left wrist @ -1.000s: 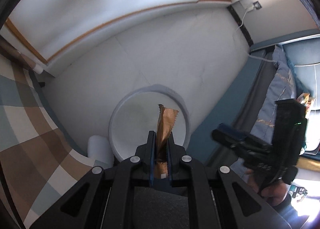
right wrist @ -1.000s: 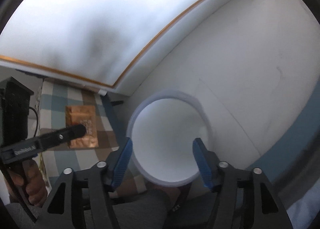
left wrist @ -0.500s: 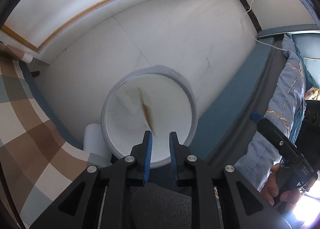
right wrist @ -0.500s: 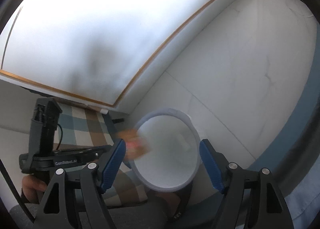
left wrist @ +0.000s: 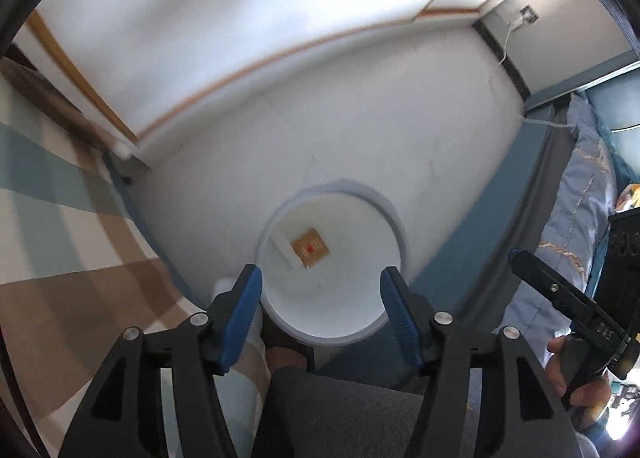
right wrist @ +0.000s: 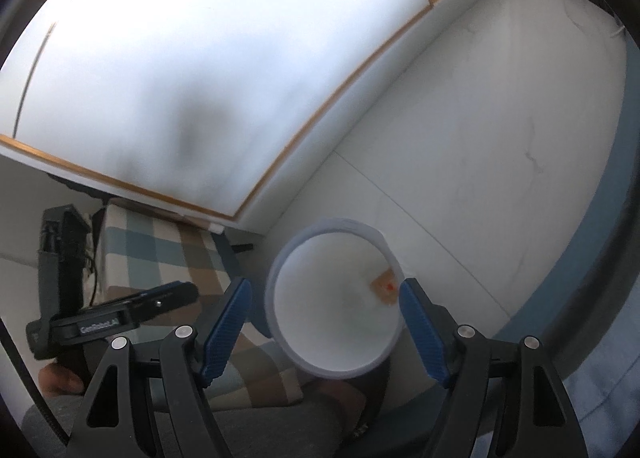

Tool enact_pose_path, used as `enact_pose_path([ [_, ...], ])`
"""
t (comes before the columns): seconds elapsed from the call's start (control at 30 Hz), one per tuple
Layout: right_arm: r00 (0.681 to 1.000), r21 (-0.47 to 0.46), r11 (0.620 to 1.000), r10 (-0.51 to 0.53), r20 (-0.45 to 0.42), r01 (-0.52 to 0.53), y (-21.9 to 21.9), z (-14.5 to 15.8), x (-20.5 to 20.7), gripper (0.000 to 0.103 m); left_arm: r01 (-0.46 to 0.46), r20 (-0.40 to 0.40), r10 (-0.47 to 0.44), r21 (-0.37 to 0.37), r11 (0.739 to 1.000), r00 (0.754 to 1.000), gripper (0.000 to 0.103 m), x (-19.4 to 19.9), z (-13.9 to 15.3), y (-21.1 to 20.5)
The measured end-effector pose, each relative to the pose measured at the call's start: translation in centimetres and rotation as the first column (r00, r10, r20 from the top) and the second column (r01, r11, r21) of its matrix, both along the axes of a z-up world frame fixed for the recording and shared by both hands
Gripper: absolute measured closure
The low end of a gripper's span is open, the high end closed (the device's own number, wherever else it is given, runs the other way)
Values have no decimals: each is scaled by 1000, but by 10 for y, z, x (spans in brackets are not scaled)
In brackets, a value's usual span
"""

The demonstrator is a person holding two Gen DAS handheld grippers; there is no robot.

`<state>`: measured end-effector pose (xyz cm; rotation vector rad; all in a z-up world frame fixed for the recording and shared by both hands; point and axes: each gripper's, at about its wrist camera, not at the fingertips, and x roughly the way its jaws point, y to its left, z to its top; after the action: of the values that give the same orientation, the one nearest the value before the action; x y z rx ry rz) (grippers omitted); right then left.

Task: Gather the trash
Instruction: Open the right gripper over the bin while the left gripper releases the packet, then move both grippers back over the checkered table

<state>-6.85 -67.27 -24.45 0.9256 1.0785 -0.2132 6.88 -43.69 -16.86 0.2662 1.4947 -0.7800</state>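
A round white trash bin (left wrist: 394,214) stands on the pale floor below both grippers. At its bottom lies a brown snack wrapper (left wrist: 311,249) with a red mark, next to a white scrap (left wrist: 286,250). My left gripper (left wrist: 322,308) hangs above the bin, its jaws opening with nothing between them. In the right wrist view the bin (right wrist: 276,278) shows the wrapper (right wrist: 385,285) low against its right wall. My right gripper (right wrist: 325,328) stands open and empty over the bin's near rim.
A checkered blue-and-brown cushion (left wrist: 60,226) borders the bin on the left. A blue bed frame and a pale blue quilt (left wrist: 576,226) run along the right. A white wall with a wooden trim strip (left wrist: 280,54) backs the floor. A hand holds each gripper's handle.
The left gripper let go of the brown wrapper, which dropped into the bin and now lies flat at its bottom. Its jaws spread wide. Both grippers rose a little.
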Motion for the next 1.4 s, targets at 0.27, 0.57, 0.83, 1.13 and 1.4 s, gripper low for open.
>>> enact_pose_path([
  [0.27, 995, -69, 997, 21, 99, -14, 16, 54, 0, 24, -108, 158, 125, -109, 988, 980, 46, 1, 74, 40],
  [0.57, 964, -154, 988, 68, 258, -29, 45, 130, 3, 20, -214, 383, 275, -195, 957, 882, 45, -18, 150, 109],
  [0.83, 896, -219, 972, 170, 410, -84, 103, 197, 16, 17, -297, 466, 405, -290, 910, 787, 34, -23, 191, 187],
  [1.13, 803, -314, 932, 323, 501, -179, 195, 245, 41, 14, -383, 550, 526, -361, 850, 648, 34, -38, 222, 271],
  [1.4, 738, -344, 884, 457, 497, -316, 281, 252, 65, 14, -510, 559, 630, -380, 772, 539, 29, -33, 220, 361],
])
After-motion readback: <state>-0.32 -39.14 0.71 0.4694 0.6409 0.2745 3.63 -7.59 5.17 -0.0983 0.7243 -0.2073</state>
